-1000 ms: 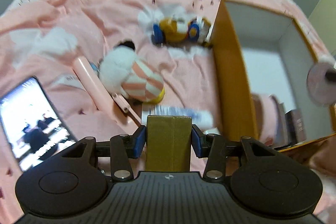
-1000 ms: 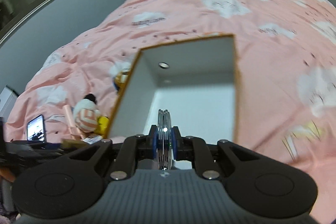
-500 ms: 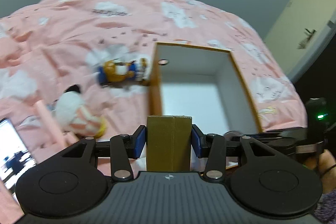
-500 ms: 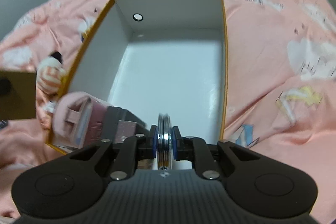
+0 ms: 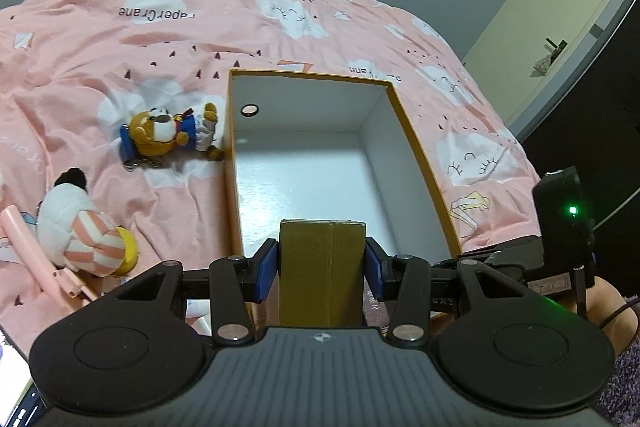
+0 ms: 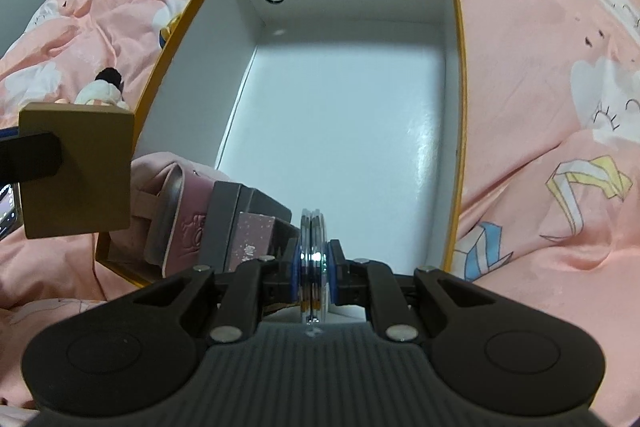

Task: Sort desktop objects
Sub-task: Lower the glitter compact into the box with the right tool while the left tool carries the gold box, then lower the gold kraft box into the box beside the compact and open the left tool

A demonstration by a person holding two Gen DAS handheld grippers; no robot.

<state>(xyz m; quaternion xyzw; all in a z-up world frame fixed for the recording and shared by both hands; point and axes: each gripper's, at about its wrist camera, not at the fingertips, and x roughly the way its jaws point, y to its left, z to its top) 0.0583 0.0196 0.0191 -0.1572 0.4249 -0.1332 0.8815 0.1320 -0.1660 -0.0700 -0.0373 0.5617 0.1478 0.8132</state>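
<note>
My left gripper (image 5: 322, 271) is shut on a small brown cardboard box (image 5: 322, 267) and holds it above the near end of an open orange-rimmed box with white walls (image 5: 236, 155). The brown box also shows in the right wrist view (image 6: 76, 171), at the big box's near left corner. My right gripper (image 6: 314, 275) is shut on a round silver compact mirror (image 6: 314, 263), held edge-on over the big box's near end (image 6: 456, 67). A pink pouch (image 6: 180, 211) and dark and pink small boxes (image 6: 252, 223) lie inside that near end.
On the pink bedspread left of the big box lie a bear plush in blue (image 5: 164, 137), a white plush with striped trousers (image 5: 80, 231) and a pink stick-like object (image 5: 36, 255). A lit phone screen (image 6: 8, 203) lies at the near left. A door (image 5: 560, 7) stands far right.
Both grippers have swung from the bedspread to above the big box's near end, carrying the brown box and the mirror. The right gripper has dropped closer to the box.
</note>
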